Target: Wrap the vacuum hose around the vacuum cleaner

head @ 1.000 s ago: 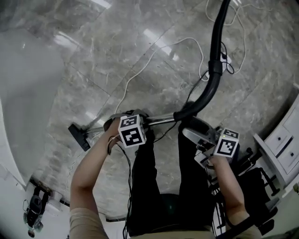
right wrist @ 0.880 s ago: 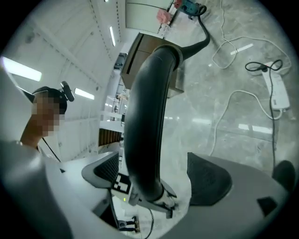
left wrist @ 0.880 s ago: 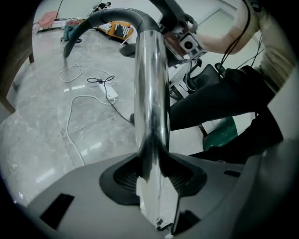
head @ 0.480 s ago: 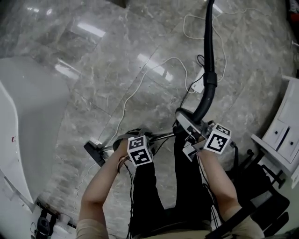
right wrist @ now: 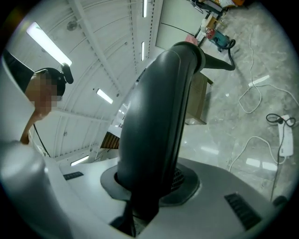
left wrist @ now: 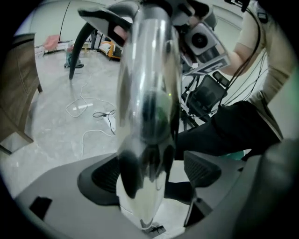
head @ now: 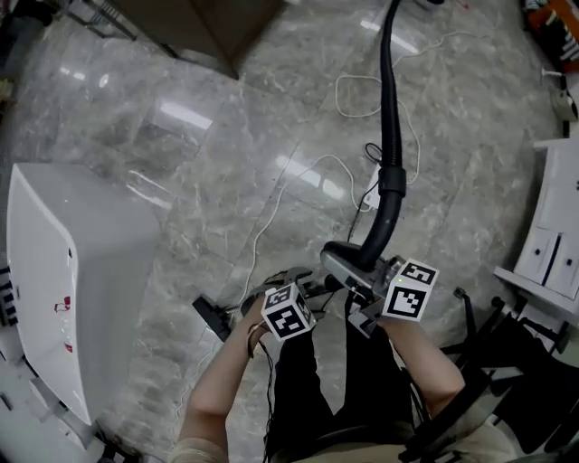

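Note:
A black vacuum hose [head: 391,118] runs down from the top edge of the head view to a curved black handle [head: 348,258]. A chrome wand [head: 312,288] leads from the handle to the black floor head [head: 212,318]. My right gripper [head: 364,273] is shut on the handle [right wrist: 159,107], which fills the space between its pads [right wrist: 189,179]. The wand [left wrist: 147,93] lies between the jaws of my left gripper [head: 294,282]. Those jaws are opening: the wand rests by the left pad [left wrist: 100,175] and stands clear of the right one.
A white power cord [head: 271,217] and a power strip [head: 371,194] lie on the grey marble floor. White drawers [head: 552,244] stand at the right, a black chair frame [head: 488,344] beside my right arm, a big white object [head: 54,271] at the left, and a brown cabinet [head: 208,27] at the back.
Both grippers have drawn closer together, with the wand and handle. The view has swung forward, showing more floor and the brown cabinet. The right gripper has moved up onto the handle's bend.

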A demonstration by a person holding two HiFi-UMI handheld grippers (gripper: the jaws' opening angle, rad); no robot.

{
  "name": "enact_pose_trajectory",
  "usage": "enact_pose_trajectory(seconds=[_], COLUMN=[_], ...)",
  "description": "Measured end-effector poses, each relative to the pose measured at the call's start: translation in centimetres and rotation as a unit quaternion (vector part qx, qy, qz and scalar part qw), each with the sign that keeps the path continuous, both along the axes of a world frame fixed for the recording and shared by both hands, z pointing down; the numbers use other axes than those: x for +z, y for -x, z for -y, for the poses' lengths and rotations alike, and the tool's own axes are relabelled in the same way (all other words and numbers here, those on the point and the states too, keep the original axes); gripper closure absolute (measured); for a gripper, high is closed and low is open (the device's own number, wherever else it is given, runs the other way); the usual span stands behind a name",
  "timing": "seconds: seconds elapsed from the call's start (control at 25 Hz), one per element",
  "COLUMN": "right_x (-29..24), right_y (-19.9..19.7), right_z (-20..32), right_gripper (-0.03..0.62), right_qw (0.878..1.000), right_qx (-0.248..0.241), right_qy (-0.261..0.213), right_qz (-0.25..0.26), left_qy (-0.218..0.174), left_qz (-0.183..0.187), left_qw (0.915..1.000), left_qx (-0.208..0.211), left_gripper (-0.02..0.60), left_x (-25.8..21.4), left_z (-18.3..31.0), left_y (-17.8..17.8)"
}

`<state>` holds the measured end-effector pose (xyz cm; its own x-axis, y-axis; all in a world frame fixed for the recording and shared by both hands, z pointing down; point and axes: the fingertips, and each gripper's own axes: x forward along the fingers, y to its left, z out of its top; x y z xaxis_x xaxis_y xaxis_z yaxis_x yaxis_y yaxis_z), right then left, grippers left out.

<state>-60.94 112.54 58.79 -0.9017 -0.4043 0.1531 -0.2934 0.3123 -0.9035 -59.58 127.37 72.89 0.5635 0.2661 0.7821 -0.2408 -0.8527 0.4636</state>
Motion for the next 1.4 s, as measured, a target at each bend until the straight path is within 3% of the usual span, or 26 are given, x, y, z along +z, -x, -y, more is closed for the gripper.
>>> enact_pose_trajectory(seconds=[0.16,0.36,0.52,0.68,0.8,0.84,0.88,0.96,1.0,1.08,1.24,1.32,1.4], right_x=[-5.8,-14.2,-20.8,-25.9,-27.8,-28.1,-28.3,-28.6,-28.8,-29.4,-30.9,-31.6,-32.4], right_y=[-1.5,-3.0,-3.9,-5.5,-7.1,-7.6,-8.2,-9.5,-10.0,-10.7,-12.3,-13.1,-13.5], right_z=[2.5,2.4,3.2,3.0,3.5,3.7,3.8,4.2,4.5,5.3,7.9,9.3,10.2], right_gripper=[0.503,0.503,0.503,0.503,0.503,0.505,0.507,0.508,0.508,0.511,0.511,0.511,0.511], right_qw=[0.999,0.993,0.985,0.981,0.982,0.983,0.984,0.984,0.985,0.985,0.985,0.984,0.983], right_qx=[0.02,0.023,0.013,0.02,0.049,0.06,0.07,0.084,0.088,0.092,0.096,0.098,0.092], right_qy=[-0.039,-0.088,-0.134,-0.151,-0.135,-0.127,-0.119,-0.106,-0.102,-0.098,-0.098,-0.103,-0.111], right_qz=[-0.025,-0.073,-0.105,-0.118,-0.119,-0.118,-0.116,-0.112,-0.111,-0.105,-0.101,-0.106,-0.112], left_qy=[-0.063,-0.189,-0.253,-0.259,-0.269,-0.276,-0.282,-0.275,-0.268,-0.278,-0.34,-0.356,-0.368], left_qz=[0.001,0.004,-0.003,-0.01,0.003,0.014,0.026,0.049,0.06,0.083,0.116,0.13,0.135], left_qw=[0.9974,0.9775,0.9631,0.9614,0.9598,0.9587,0.9579,0.9599,0.9612,0.9566,0.9322,0.9223,0.908], left_qx=[-0.035,-0.094,-0.091,-0.093,-0.082,-0.066,-0.048,-0.026,-0.024,-0.024,-0.038,-0.077,-0.148], left_gripper=[0.167,0.387,0.469,0.471,0.471,0.462,0.414,0.269,0.242,0.242,0.243,0.244,0.247], left_x=[-3.9,-10.7,-16.4,-21.1,-23.3,-23.9,-24.3,-25.5,-26.4,-29.5,-38.4,-44.0,-49.3], left_z=[3.9,8.2,10.8,10.8,10.7,10.6,10.3,9.7,9.4,8.6,5.8,4.2,3.2], left_y=[-2.4,-4.0,-5.8,-7.8,-8.6,-8.6,-8.2,-6.6,-5.1,-1.2,7.0,10.1,12.5])
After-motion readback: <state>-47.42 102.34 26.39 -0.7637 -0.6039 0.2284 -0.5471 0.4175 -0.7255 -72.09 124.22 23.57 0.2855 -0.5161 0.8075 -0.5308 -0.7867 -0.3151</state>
